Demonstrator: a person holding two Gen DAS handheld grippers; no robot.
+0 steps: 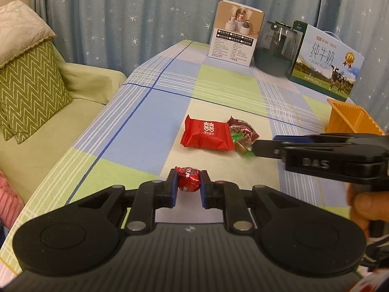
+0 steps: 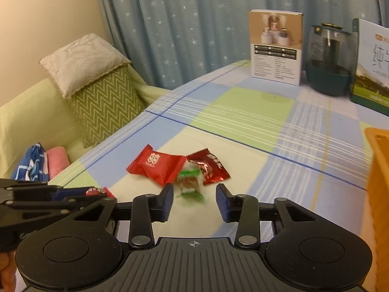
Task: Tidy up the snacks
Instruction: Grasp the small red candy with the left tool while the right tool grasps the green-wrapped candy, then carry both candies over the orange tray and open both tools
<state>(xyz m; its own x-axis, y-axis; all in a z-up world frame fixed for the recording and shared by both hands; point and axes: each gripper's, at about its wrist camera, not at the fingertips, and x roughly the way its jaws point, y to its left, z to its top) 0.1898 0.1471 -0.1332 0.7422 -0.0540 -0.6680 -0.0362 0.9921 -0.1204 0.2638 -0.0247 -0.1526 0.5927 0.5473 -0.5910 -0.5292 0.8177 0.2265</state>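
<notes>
Left wrist view: your left gripper (image 1: pixel 189 187) clamps a small red candy (image 1: pixel 189 179) at lower centre. Your right gripper (image 2: pixel 195 202) gapes wide around the green-wrapped candy (image 2: pixel 190 186), mid-frame, beside the red packet (image 2: pixel 158 166).

The left gripper (image 1: pixel 188 187) sits low and near, its jaws closed on a small red candy (image 1: pixel 189 178). The right gripper (image 2: pixel 195 200) points forward with jaws spread apart, empty. A hand (image 1: pixel 364 205) grips its handle at right.
</notes>
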